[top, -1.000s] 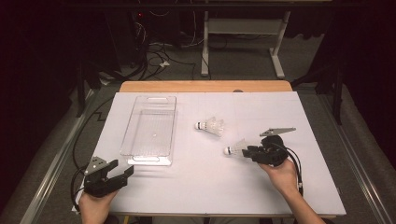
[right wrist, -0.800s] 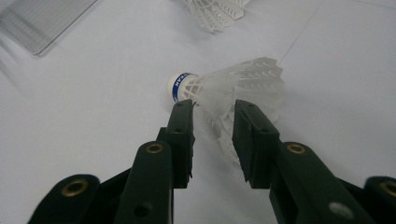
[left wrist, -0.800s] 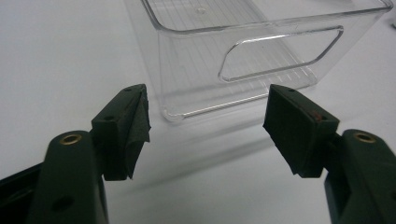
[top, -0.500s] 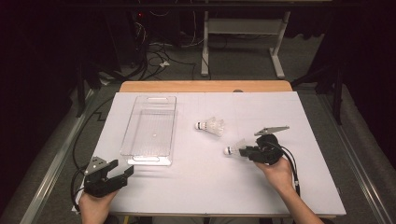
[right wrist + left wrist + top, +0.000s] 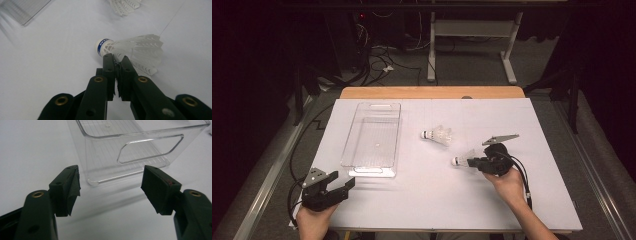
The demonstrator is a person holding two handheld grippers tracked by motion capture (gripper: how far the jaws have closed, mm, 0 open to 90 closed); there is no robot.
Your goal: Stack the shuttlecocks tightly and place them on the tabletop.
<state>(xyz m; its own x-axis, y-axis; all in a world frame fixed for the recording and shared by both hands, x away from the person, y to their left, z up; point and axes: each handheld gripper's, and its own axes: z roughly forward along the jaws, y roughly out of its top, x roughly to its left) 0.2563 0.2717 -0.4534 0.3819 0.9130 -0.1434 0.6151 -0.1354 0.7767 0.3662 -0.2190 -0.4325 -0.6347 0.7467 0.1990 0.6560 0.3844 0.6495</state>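
Nearest the person, at the surface's (image 5: 427,200) left corner, the left gripper (image 5: 343,184) is resting with fingers spread, facing the tray (image 5: 373,134). Farther right, the right gripper (image 5: 476,161) has just been closing and is pinching a shuttlecock (image 5: 463,158) by its skirt edge. Beyond, a second shuttlecock (image 5: 437,135) is lying beside the tray.

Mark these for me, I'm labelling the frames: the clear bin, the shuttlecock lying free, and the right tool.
Clear bin (image 5: 373,172), high view, near rim.
Free shuttlecock (image 5: 441,135), high view, feather skirt.
Right tool (image 5: 116,58), right gripper view, between its tips, shut on the held shuttlecock (image 5: 140,51).
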